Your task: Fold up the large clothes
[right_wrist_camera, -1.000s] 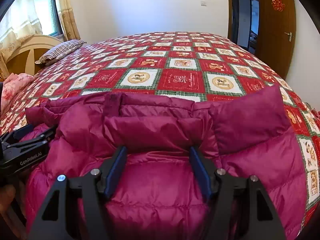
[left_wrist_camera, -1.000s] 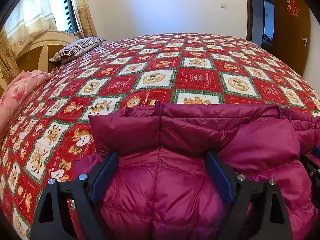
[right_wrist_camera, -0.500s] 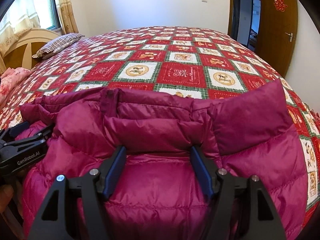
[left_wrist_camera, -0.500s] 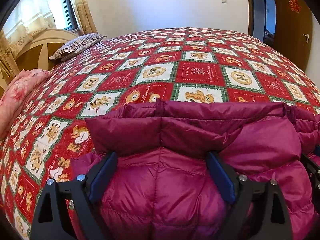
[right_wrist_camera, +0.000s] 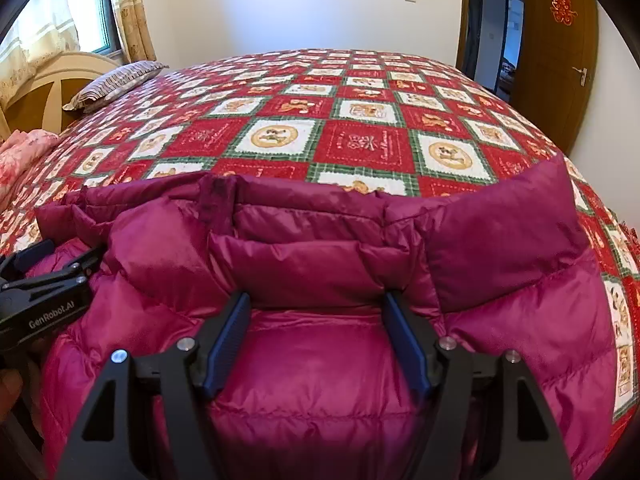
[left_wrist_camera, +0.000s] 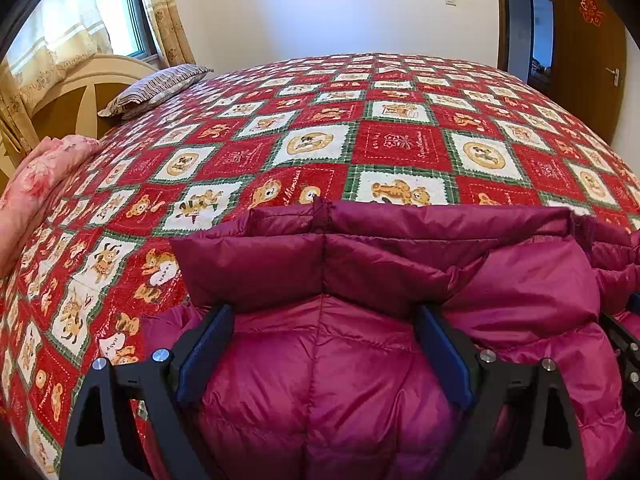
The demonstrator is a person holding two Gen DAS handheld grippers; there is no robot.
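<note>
Currently both grippers parked over a magenta puffer jacket lying at the near edge of the bed, on the red patchwork quilt. Left gripper with jaws spread wide, blue pads flanking a bulge of quilted fabric just below the folded collar band; padding swells up between them, can't tell whether the pads actually press on it. Right gripper same picture: jaws wide apart, pads either side of a puffed panel under the collar, no clear pinch visible. Left gripper also seen from the right wrist view at the left edge, resting against the jacket's shoulder area. Striped pillow at the far left corner of the bed by the headboard, pink blanket along the left edge. Wooden door beyond the far right corner
</note>
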